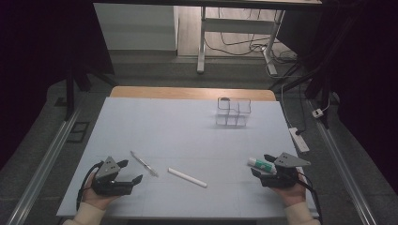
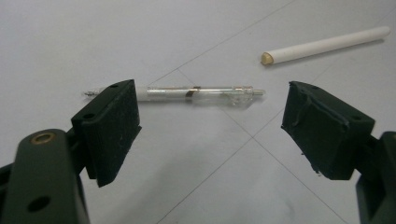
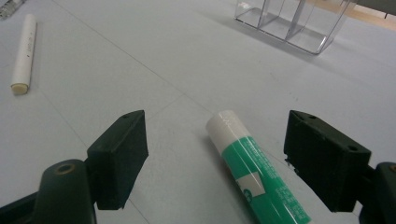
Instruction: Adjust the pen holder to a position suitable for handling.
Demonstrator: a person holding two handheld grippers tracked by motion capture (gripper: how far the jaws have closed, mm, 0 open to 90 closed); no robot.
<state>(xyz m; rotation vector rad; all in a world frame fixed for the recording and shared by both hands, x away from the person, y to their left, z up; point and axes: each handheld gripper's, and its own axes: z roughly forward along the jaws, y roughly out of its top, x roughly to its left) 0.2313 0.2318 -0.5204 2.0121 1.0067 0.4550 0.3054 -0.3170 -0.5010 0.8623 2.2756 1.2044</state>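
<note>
Right now the green-and-white glue stick (image 3: 254, 175) lies flat on the white table (image 1: 187, 131), between the released jaws of the right gripper (image 3: 215, 154); the clear pen (image 2: 196, 94) lies just ahead of the left gripper (image 2: 210, 128), likewise spread wide; a white stick (image 1: 187, 177) rests between them, a clear organizer (image 1: 233, 112) farther back.

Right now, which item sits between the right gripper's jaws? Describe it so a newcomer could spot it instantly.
Start at the white table and go to its near right corner, where the right gripper rests with its jaws open. Between them lies a glue stick. Unlike the plain white stick and the clear pen farther left, it is short and thick, green with a white cap.
</note>
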